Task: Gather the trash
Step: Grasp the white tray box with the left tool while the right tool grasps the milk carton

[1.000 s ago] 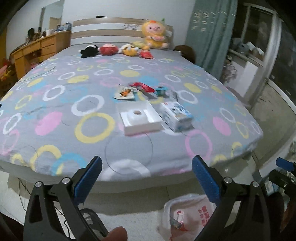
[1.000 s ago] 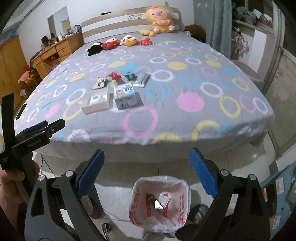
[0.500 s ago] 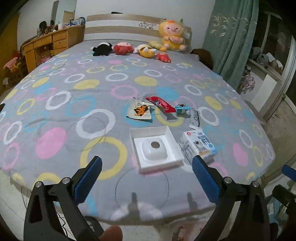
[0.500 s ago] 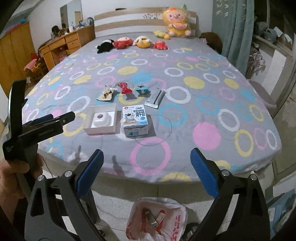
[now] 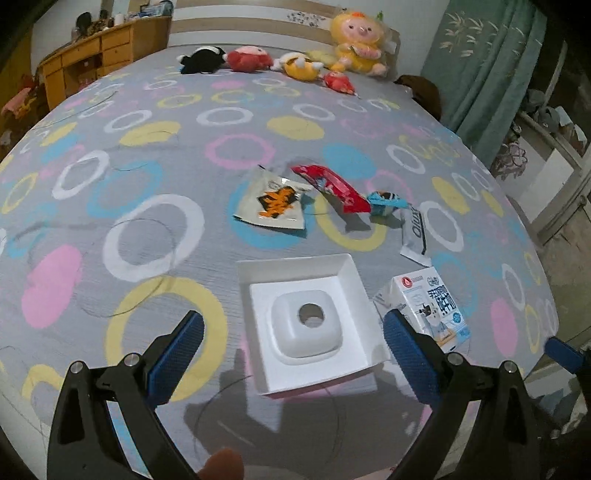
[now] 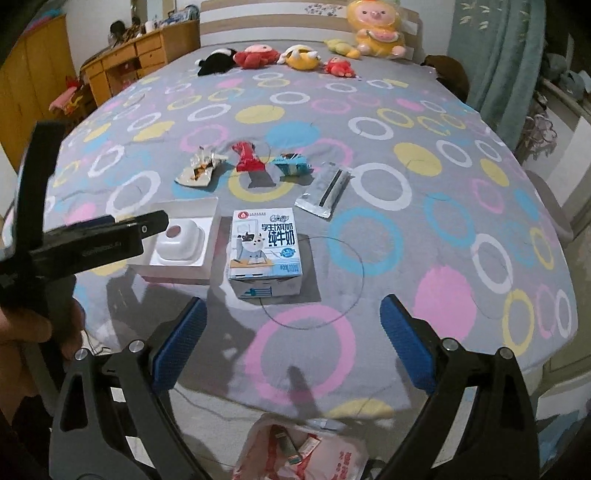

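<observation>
On bed (image 5: 110, 184): white box (image 5: 306, 321) beside milk carton (image 6: 264, 251), 4 wrappers behind; both claws open, empty

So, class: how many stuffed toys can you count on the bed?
6, all by the headboard: a black one, a red one, a yellow-and-white one, a small red one, a pale yellow one and a big yellow doll. More may be hidden behind.

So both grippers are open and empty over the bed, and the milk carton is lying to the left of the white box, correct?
Not quite. The milk carton lies to the right of the white box, as the right wrist view shows. The rest holds: the left gripper and the right gripper are both open and empty over the bed.
</observation>
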`<state>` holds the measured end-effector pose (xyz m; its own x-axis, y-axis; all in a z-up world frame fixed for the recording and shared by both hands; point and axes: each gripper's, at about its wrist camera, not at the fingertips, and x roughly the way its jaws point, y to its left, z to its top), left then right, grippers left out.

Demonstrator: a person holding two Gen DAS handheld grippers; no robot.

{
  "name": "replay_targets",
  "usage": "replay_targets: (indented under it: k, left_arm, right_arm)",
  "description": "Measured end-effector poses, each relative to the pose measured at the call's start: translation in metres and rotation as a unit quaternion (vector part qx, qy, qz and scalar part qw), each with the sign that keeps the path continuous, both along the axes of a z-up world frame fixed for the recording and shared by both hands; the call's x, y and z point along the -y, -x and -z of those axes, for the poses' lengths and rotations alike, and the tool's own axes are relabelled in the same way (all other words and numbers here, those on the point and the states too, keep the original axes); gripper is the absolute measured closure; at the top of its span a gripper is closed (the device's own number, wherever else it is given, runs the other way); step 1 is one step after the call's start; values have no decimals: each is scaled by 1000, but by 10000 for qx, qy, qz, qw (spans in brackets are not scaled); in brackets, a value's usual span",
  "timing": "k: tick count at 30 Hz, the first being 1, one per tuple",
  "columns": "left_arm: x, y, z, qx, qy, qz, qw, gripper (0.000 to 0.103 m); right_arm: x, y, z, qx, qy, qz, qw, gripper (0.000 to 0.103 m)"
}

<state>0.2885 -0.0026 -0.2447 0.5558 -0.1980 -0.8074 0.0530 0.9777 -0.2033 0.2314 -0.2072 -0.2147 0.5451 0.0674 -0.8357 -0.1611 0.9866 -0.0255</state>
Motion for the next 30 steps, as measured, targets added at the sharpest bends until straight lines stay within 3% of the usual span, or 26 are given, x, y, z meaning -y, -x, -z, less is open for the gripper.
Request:
replay_targets:
  k: [11, 16, 30]
  left_arm:
    - [5, -24, 19, -430, -26, -275, 9987, 8]
    - [2, -33, 30, -737, 199, -386, 9963, 8]
    - [6, -43, 46, -1023, 108, -446, 9937, 8]
  right_arm:
    - [-6, -23, 30, -122, -97, -40, 9999, 11]
    - [-4, -31, 38, -180, -89, -39, 9998, 11]
    - [-13, -54, 61, -394, -140, -183, 9990, 11]
